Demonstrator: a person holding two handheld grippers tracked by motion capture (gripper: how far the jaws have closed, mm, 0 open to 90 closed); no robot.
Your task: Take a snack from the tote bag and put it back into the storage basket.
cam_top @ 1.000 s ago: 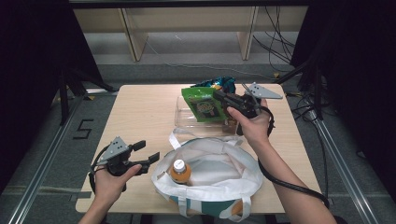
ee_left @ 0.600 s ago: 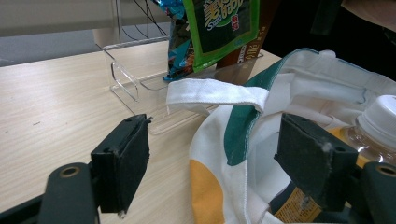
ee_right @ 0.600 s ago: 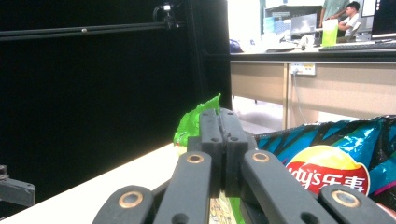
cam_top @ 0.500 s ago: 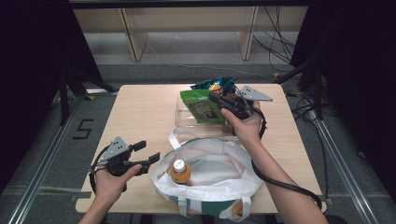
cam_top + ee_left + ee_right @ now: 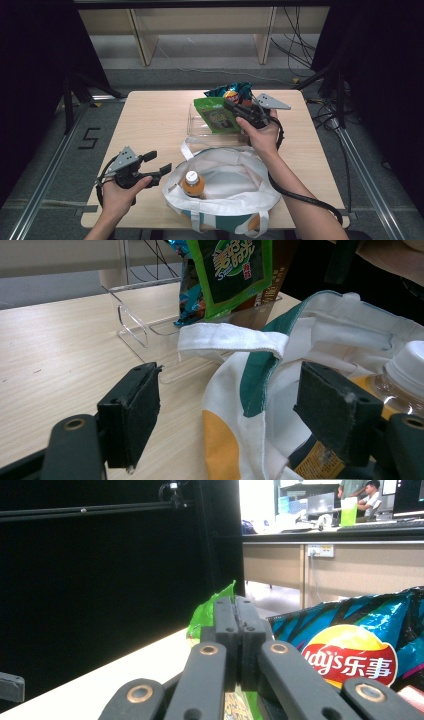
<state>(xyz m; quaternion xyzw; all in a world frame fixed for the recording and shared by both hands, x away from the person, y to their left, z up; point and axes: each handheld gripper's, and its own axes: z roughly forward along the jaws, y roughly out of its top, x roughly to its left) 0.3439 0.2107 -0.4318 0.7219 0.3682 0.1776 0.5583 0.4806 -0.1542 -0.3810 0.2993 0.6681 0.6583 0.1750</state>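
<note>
High view: the right gripper (image 5: 235,106) pinches the green snack bag (image 5: 216,114) over the clear tray (image 5: 192,125), apparently mid-transfer to the white tote bag (image 5: 225,180); left gripper view: pads (image 5: 135,415) spread beside the tote's rim; right gripper view: jaws pressed together on the bag's edge, next needing a carry over the tote's mouth.

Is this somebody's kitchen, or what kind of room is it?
Probably not a kitchen: it looks like a lab or office test room. The wooden table stands between black curtains, cables trail over the floor, and the right gripper view shows office desks behind.
</note>
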